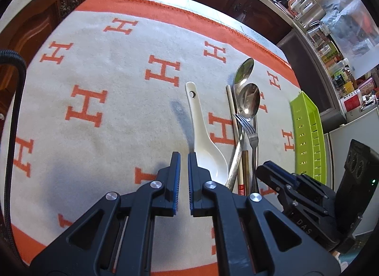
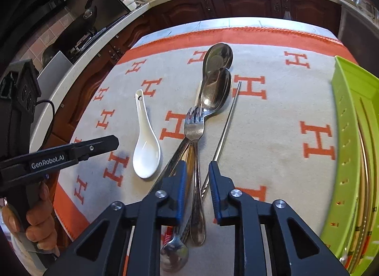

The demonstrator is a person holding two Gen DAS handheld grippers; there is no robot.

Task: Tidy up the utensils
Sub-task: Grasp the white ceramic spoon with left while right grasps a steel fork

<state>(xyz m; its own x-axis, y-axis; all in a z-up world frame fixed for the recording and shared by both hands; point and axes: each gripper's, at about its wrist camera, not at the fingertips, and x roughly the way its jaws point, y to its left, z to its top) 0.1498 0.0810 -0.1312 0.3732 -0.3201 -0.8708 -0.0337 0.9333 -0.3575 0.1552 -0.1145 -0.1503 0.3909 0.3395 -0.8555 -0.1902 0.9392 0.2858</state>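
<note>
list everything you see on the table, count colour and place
white ceramic soup spoon: 1, white, on the cloth left of the metal pile
large steel spoons: 2, silver, bowls overlapping at the pile's far end
steel fork: 1, silver, lying on the pile
thin metal chopstick: 1, silver, right of the fork
small steel spoon: 1, silver, near end of the pile
green plastic tray: 1, lime, right edge of the cloth
orange-and-cream H-pattern cloth: 1, covering the table
left claw: shut, empty
right claw: over the handles, grip unclear

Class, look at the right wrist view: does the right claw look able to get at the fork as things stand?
Probably yes. The right claw hangs over the fork handle with nothing above it, though spoon handles crowd alongside, so it may catch those too.
</note>
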